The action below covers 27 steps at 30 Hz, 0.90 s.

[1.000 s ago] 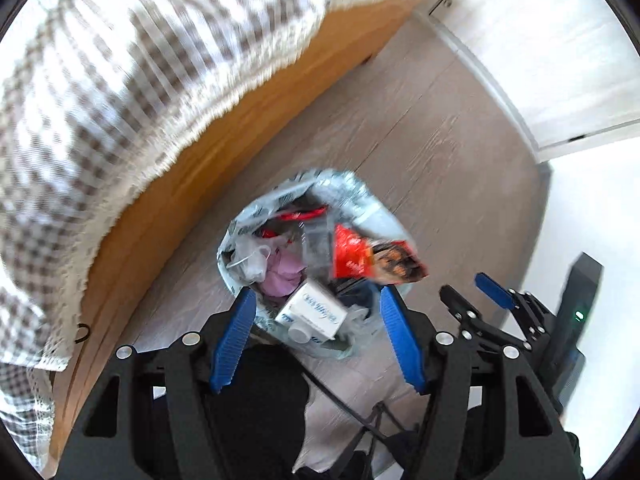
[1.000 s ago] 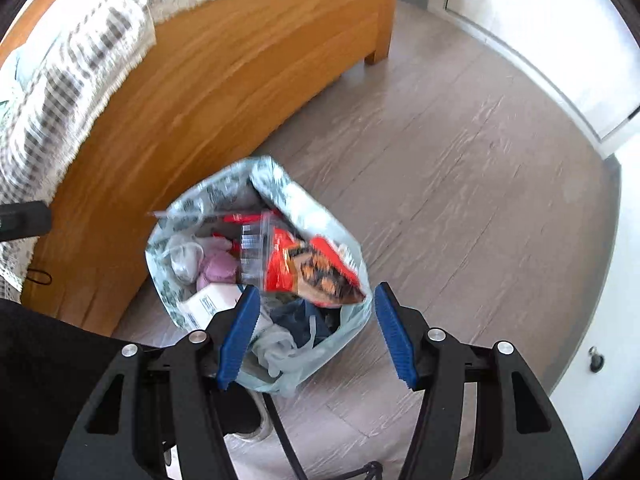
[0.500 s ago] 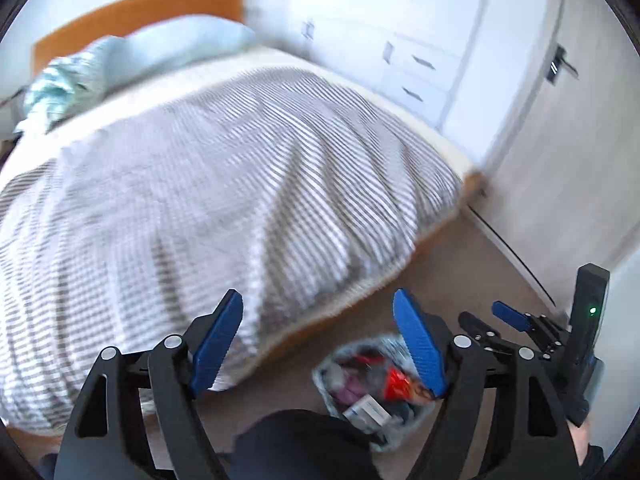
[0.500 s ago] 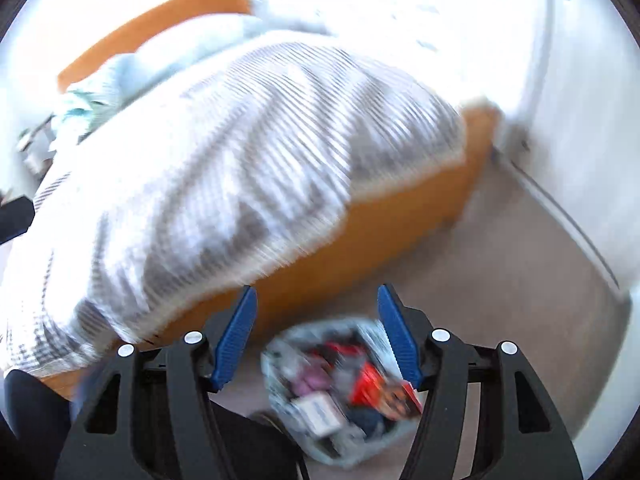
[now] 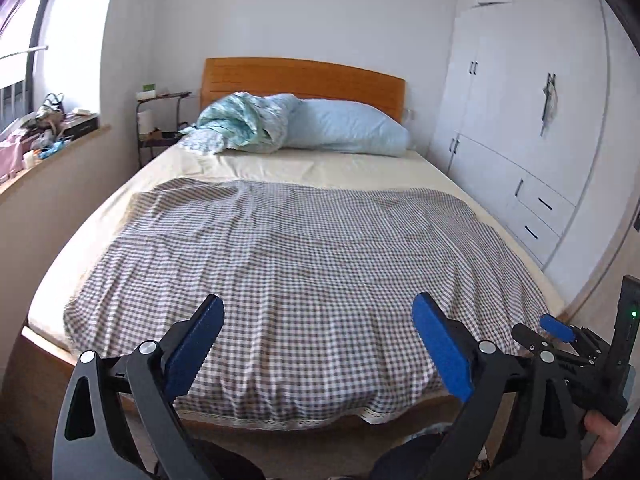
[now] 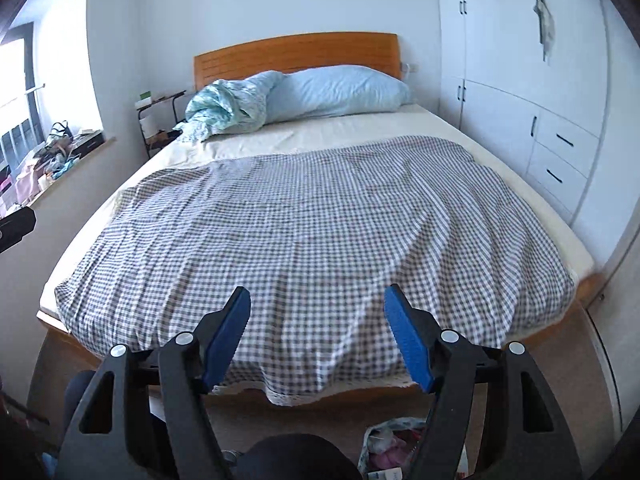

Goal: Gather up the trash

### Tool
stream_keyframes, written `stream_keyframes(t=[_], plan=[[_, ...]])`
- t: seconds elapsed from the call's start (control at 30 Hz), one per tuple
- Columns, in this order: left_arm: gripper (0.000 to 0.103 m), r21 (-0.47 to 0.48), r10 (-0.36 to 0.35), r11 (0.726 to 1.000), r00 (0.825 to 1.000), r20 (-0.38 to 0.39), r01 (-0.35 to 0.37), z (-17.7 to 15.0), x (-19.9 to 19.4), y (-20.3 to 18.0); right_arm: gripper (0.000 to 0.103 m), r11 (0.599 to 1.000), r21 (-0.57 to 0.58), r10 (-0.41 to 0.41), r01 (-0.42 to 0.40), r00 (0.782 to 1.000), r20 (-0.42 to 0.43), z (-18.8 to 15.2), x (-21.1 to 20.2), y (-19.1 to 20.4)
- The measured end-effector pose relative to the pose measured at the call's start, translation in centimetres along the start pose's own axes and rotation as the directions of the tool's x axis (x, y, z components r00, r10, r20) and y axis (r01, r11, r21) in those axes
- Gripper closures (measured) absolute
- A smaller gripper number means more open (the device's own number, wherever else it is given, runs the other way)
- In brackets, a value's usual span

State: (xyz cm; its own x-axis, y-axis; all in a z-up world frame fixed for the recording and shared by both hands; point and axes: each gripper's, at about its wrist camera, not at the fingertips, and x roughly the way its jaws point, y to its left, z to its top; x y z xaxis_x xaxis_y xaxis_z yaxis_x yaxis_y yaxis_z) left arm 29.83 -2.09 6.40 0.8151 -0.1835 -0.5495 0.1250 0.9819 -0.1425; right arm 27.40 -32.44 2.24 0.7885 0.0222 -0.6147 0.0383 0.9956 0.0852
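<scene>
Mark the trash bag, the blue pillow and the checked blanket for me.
trash bag [image 6: 394, 446]: right wrist view, its open top with trash showing.
blue pillow [image 6: 340, 90]: right wrist view, middle.
checked blanket [image 5: 304, 264]: left wrist view, centre.

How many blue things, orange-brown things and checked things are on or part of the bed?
Blue: 2, the pale blue pillow and the crumpled blue-green cloth
Orange-brown: 1, the wooden headboard
Checked: 1, the grey-and-white blanket
Total: 4
</scene>
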Motion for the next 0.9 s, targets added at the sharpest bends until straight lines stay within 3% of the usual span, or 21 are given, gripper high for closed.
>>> stream_keyframes(t=[0.17,0.37,0.6,0.8,0.9], plan=[[0.008,0.0,0.082,0.997,0.99,0.113,-0.082,0.1,-4.2,2.1,0.032,0.998,-0.043,0.054,-0.051,0.995,0.085,2.2,-2.9,4.1],[0.008,0.026,0.076,0.996,0.974,0.214,-0.083,-1.0,-9.2,2.3,0.031,0.995,-0.085,0.071,-0.056,0.981,0.183,1.8,-7.4,6.5],[0.008,0.073,0.066,0.993,0.945,0.319,-0.093,-2.9,-15.0,2.5,0.027,0.996,-0.054,0.085,-0.072,0.955,0.284,0.4,-11.9,6.6],[0.008,0.03,0.073,0.996,0.93,0.36,-0.089,-5.5,-19.1,2.5,0.027,0.992,-0.103,0.104,-0.074,0.94,0.325,-1.7,-14.9,7.6],[0.008,0.031,0.063,0.996,0.932,0.358,-0.08,-7.0,-20.7,2.5,0.019,0.989,-0.122,0.118,-0.081,0.932,0.343,-3.1,-16.0,8.1]])
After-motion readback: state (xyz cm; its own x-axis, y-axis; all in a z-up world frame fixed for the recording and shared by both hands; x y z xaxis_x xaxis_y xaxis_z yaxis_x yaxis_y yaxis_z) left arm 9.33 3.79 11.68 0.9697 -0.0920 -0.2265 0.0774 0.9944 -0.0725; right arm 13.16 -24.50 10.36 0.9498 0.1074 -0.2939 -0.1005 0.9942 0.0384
